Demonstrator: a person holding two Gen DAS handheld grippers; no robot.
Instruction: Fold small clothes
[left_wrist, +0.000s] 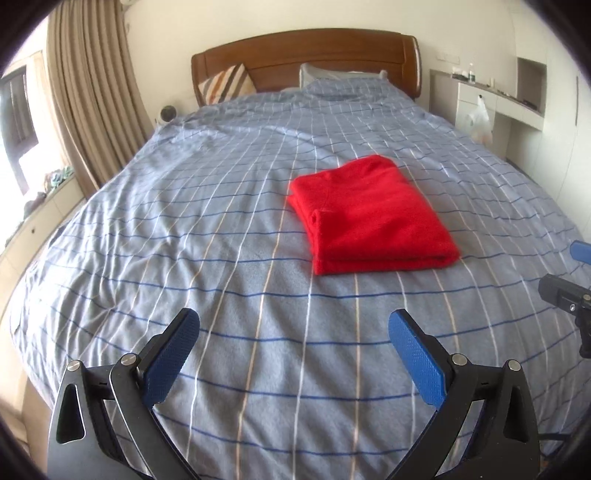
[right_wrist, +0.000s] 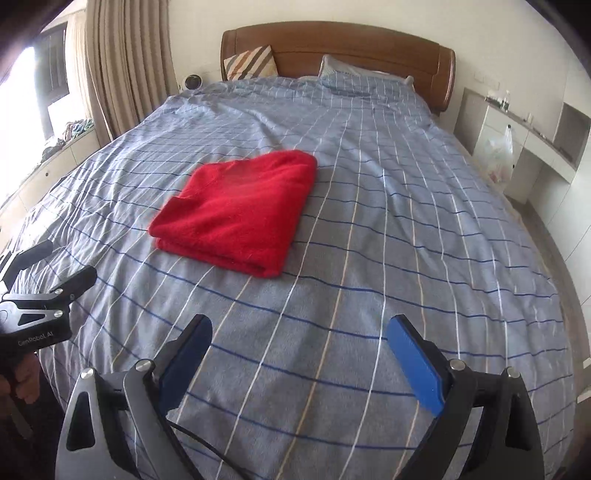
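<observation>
A red fleece garment (left_wrist: 369, 218) lies folded into a neat rectangle on the blue checked bedcover (left_wrist: 207, 206); in the right wrist view the same red garment (right_wrist: 240, 210) sits left of centre. My left gripper (left_wrist: 293, 323) hangs above the bed's near part, well short of the garment, open with nothing between its blue pads. My right gripper (right_wrist: 299, 326) is likewise open and empty, near the foot of the bed. The right gripper shows at the right edge of the left wrist view (left_wrist: 570, 288); the left gripper shows at the left edge of the right wrist view (right_wrist: 51, 266).
A wooden headboard (left_wrist: 306, 51) with a striped cushion (left_wrist: 227, 83) and a pillow (left_wrist: 332, 72) stands at the far end. Beige curtains (left_wrist: 92, 92) and a windowsill are on the left. A white built-in desk with a plastic bag (left_wrist: 478, 120) stands on the right.
</observation>
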